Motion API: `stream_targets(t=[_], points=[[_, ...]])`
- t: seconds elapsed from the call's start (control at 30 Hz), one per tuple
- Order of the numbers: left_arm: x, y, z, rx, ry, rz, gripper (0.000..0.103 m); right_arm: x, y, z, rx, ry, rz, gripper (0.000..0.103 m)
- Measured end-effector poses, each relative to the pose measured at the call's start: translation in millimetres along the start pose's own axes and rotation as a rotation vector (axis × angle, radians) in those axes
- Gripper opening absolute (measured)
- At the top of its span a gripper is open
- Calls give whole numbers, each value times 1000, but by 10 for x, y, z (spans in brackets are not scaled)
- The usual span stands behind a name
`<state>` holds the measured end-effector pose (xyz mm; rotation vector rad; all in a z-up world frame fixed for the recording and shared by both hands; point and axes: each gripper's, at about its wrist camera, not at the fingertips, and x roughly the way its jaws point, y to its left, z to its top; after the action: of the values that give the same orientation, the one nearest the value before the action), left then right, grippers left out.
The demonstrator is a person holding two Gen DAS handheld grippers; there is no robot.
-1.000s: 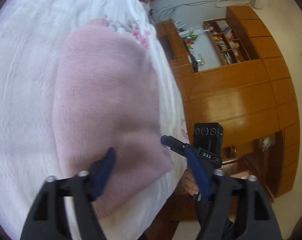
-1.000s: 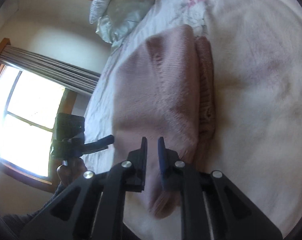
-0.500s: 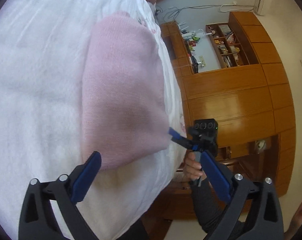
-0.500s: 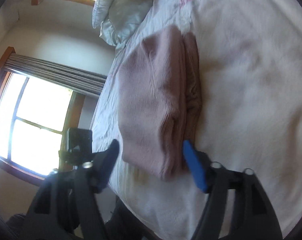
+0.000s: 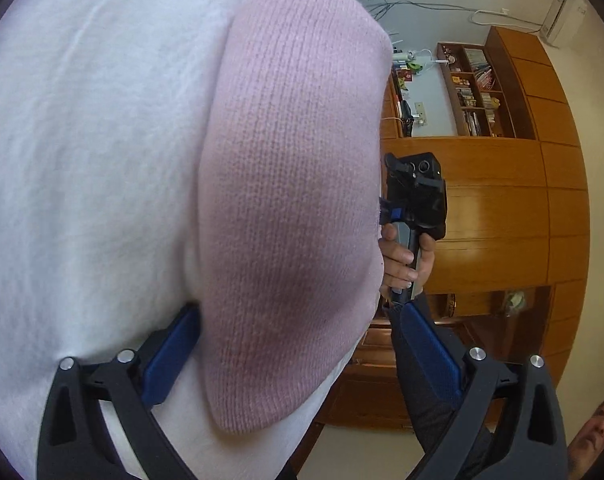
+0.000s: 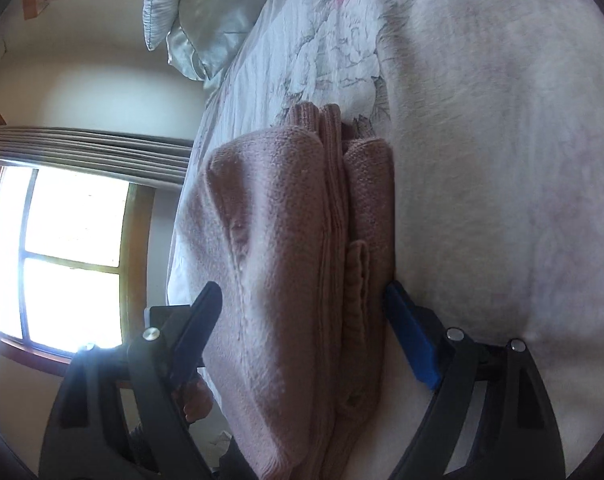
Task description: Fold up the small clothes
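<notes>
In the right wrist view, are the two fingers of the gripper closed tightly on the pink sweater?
No, the right gripper stands wide open, its fingers apart on either side of the folded pink sweater.

A folded pink knitted garment (image 5: 293, 208) lies on a white bed cover (image 5: 85, 152), framed between the wide-open blue-padded fingers (image 5: 169, 356) of the left claw (image 5: 302, 356). At the garment's far edge a hand (image 5: 402, 264) grips the right claw (image 5: 416, 196). Wooden wardrobes (image 5: 498, 216) and a bookshelf (image 5: 474, 88) line the wall behind.
</notes>
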<state>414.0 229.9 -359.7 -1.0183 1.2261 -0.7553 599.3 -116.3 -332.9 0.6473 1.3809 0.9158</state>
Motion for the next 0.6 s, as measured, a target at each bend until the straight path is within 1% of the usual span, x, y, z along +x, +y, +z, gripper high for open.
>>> stream_targets(t=[0.1, 0.2, 0.27, 0.33, 0.37, 0.4, 0.43, 0.47, 0.5, 0.53, 0.6], points=[[102, 23, 51, 5, 16, -53, 99, 93, 0, 35, -10, 21, 7, 84], [202, 17, 78, 14, 28, -82, 99, 142, 39, 73, -20, 31, 37, 85], [248, -9, 83, 25, 35, -70, 99, 203, 97, 108, -37, 35, 53, 85], [270, -19, 85, 2, 12, -41, 99, 273, 90, 152, -33, 32, 60, 84], [275, -43, 77, -13, 0, -21, 97, 289, 90, 164, -33, 27, 59, 82], [280, -70, 63, -28, -8, 4, 95, 296, 94, 170, -32, 20, 56, 72], [281, -91, 60, -39, -8, 28, 84, 296, 82, 166, -26, 15, 57, 61], [282, -96, 59, -47, -6, 60, 64, 280, 58, 150, -16, 8, 56, 58], [252, -86, 32, -57, -8, 86, 60, 254, 57, 131, -16, -2, 49, 54], [233, -77, 28, -65, -12, 91, 55, 235, 70, 119, -19, -10, 41, 51], [215, -137, 25, -50, -27, 116, 51, 200, 147, 88, -29, -26, 22, 49]])
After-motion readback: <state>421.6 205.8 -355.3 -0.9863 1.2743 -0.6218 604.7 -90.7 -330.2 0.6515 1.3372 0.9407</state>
